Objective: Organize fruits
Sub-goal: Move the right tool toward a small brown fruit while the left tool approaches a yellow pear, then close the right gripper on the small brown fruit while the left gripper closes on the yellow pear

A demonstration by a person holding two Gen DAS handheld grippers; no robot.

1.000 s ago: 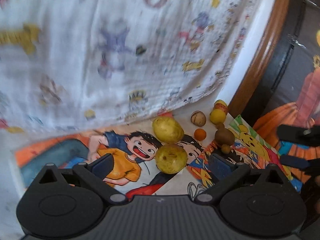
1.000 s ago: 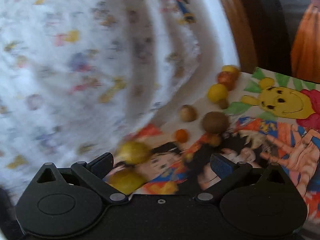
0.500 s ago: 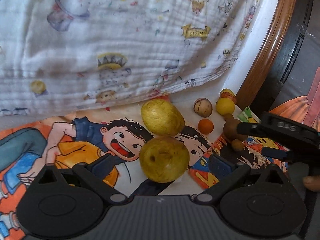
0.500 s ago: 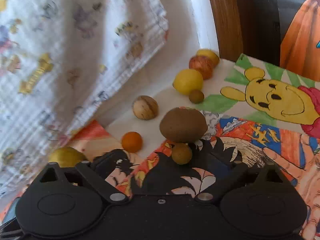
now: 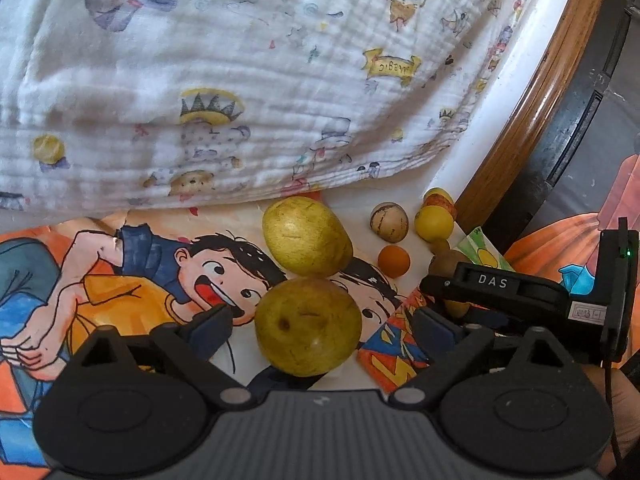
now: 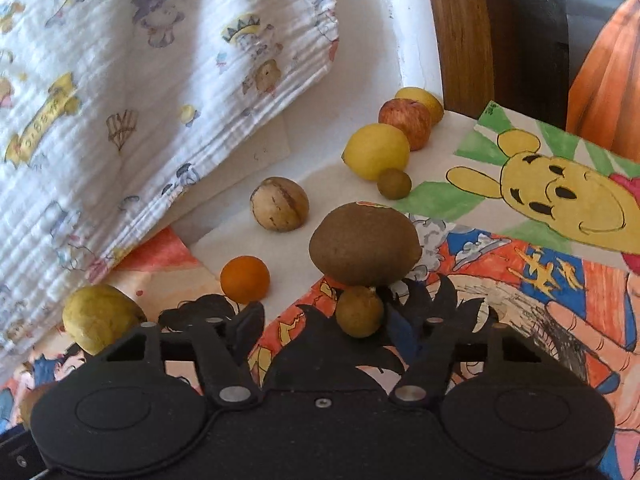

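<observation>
The white printed muslin cloth point(image 5: 240, 92) hangs behind everything, so I take it as my landmark; below its hem cartoon drawings cover the table and the fruit is scattered in front. Biggest first: two large yellow-green round fruits, the far one point(image 5: 306, 236) close under the hem, the near one point(image 5: 308, 326) just in front of it and right between my left gripper point(image 5: 320, 326) fingers. Those jaws stand wide and have just begun easing in; the pads are not on the skin yet. I reckon I should close evenly on its widest part, gently, so it doesn't roll.

Off to the cloth's right, my right gripper point(image 6: 324, 320) has been closing fast around a small olive-brown round fruit point(image 6: 359, 311), with a brown egg-shaped fruit point(image 6: 365, 244) touching behind it. Whether the pads press yet, I cannot tell. Keep the tips low, or the big brown one gets nudged.

Only the right view shows the red apple point(image 6: 406, 122) and the yellow lemon point(image 6: 378, 150) plainly; only the left view shows the near big fruit, and the right gripper from the side.
</observation>
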